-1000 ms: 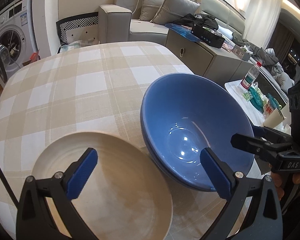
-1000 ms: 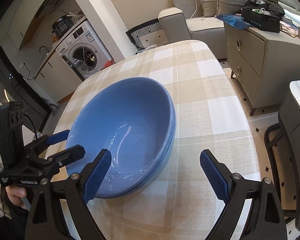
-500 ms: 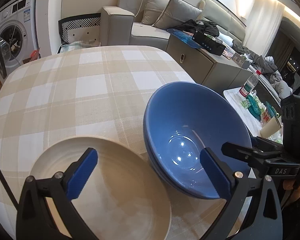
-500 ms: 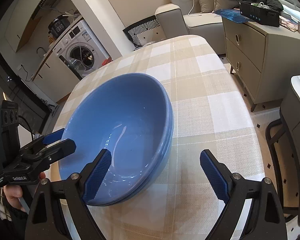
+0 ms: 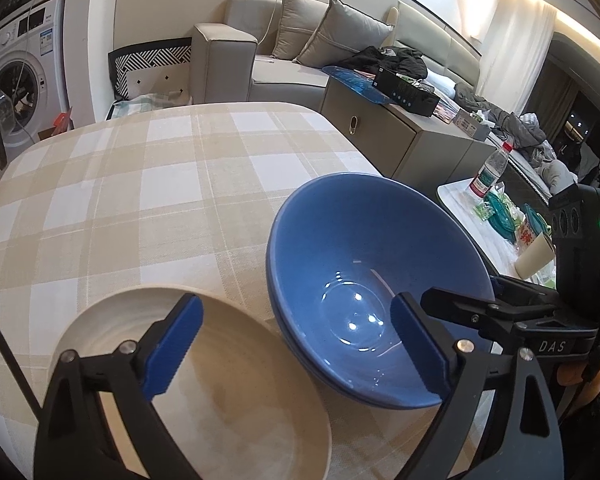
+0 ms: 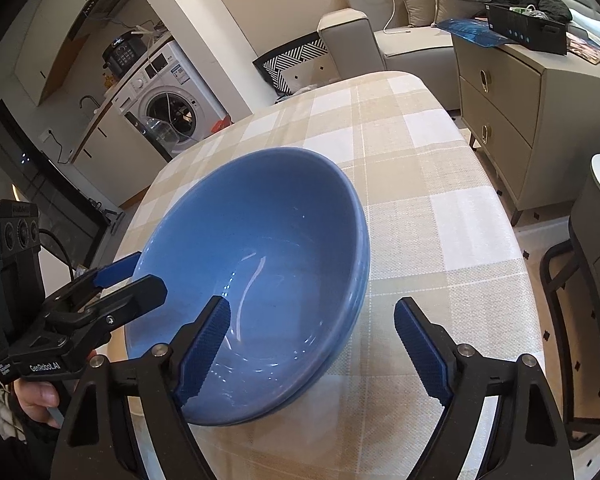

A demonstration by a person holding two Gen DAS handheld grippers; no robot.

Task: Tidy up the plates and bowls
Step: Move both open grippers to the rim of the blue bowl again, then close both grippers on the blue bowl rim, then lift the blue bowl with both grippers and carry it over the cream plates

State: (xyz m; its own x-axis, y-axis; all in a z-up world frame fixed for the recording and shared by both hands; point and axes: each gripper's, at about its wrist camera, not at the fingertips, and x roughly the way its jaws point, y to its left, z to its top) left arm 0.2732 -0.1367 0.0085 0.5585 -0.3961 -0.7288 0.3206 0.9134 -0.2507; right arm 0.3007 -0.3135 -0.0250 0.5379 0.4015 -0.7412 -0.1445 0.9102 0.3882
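Note:
Two nested blue bowls (image 5: 360,256) (image 6: 260,236) stand on the checked tablecloth (image 5: 140,200), with a beige plate (image 5: 228,396) beside them at the near left. My left gripper (image 5: 296,348) hovers over both, one pad above the plate and the other above the bowl's inside. Its jaws are closing and grip nothing. My right gripper (image 6: 312,350) straddles the bowls' near right rim, left pad inside and right pad over the cloth. Those jaws are closing too, and the pads stay off the rim. Each gripper shows in the other's view (image 5: 464,292) (image 6: 140,276).
The table's right edge drops off to a grey drawer cabinet (image 6: 540,120) and a dark chair (image 6: 568,320). A low side table (image 5: 460,208) with a bottle stands past the bowls. A sofa (image 5: 236,60) and a washing machine (image 5: 20,92) lie beyond the table.
Both pairs of blue pads stand a little closer together than before. The right gripper has edged slightly nearer over the bowls. Bowls and plate have not moved.

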